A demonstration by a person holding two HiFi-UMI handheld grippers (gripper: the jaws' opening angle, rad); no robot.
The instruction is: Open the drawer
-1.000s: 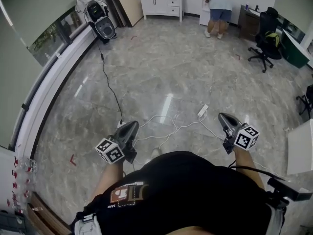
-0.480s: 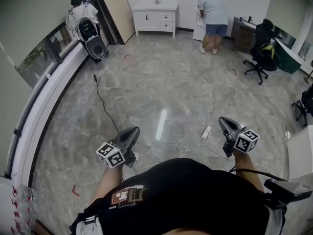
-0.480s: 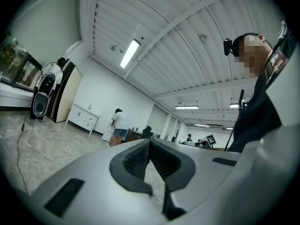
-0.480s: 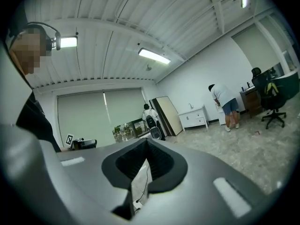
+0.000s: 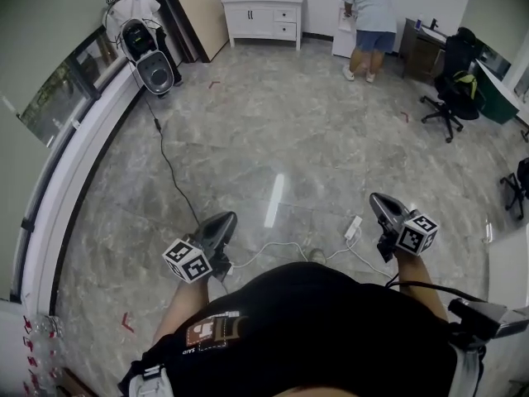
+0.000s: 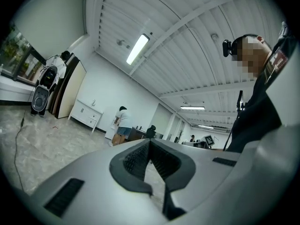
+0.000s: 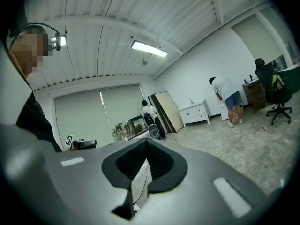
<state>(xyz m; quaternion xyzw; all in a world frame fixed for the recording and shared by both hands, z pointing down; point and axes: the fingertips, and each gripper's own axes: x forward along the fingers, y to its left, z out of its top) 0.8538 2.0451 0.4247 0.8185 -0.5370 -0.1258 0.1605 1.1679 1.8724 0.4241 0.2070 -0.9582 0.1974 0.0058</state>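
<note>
A white cabinet with drawers (image 5: 263, 16) stands against the far wall, a long way across the floor. It also shows small in the left gripper view as the cabinet (image 6: 86, 114) and in the right gripper view as the cabinet (image 7: 196, 112). My left gripper (image 5: 221, 219) and right gripper (image 5: 378, 198) are held level in front of my body, pointing towards that wall. The left gripper (image 6: 149, 142) is shut with nothing in it. The right gripper (image 7: 146, 142) is likewise shut and empty.
A person (image 5: 369, 15) bends over right of the cabinet. Another person (image 5: 132, 7) stands at the back left by a black speaker (image 5: 154, 71). A cable (image 5: 169, 168) and a power strip (image 5: 354, 227) lie on the marble floor. An office chair (image 5: 450, 89) stands at right.
The floor has slid towards me: the power strip now lies closer to my body. Both grippers keep their pose and stay shut.
</note>
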